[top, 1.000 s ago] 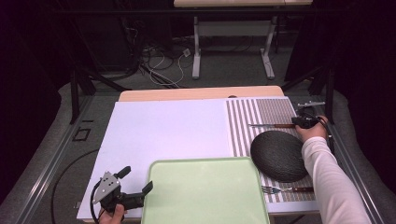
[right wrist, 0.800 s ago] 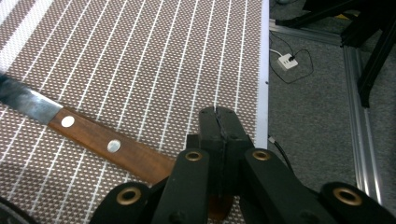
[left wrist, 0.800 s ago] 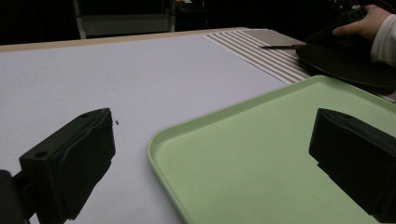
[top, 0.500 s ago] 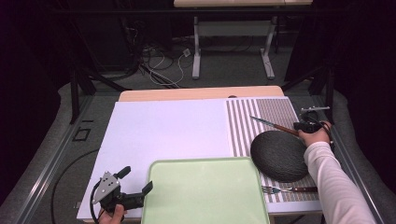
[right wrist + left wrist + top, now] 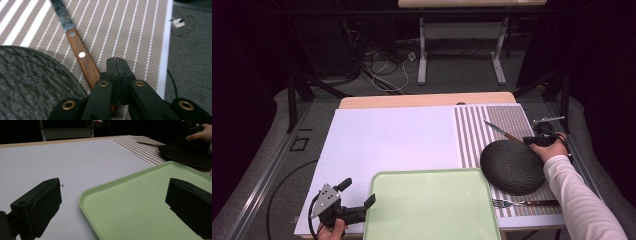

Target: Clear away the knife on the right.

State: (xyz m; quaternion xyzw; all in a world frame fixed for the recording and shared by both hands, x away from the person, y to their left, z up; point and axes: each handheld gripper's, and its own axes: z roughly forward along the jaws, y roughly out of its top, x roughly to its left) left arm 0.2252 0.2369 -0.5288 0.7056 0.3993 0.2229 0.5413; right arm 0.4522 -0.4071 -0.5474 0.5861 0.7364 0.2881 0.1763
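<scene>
From above: right gripper [image 5: 532, 141] at the right edge of the striped placemat [image 5: 472, 135], held in a hand with a white sleeve, just beside the far rim of the dark round plate [image 5: 512, 166]; wooden-handled knife [image 5: 498, 131] running slantwise from it toward the back of the mat, blade end away from the gripper; fork [image 5: 524, 202] lying near the front edge of the mat, in front of the plate; green tray [image 5: 429, 207] at the front of the white table cover [image 5: 382, 140]; left gripper [image 5: 357, 196] at the tray's left corner, jaws apart. Along the left gripper [image 5: 112, 202]: both jaws wide apart, nothing between them, the tray's rounded corner [image 5: 86, 195] lying below the gap; plate and other hand far off at upper right. Along the right gripper [image 5: 117, 65]: jaws pressed together, tips over the mat [image 5: 130, 30]; knife's brown riveted handle [image 5: 83, 58] just left of the jaws, its end hidden beneath them, so no telling whether clamped or merely beside; plate's textured rim [image 5: 37, 82] at lower left
</scene>
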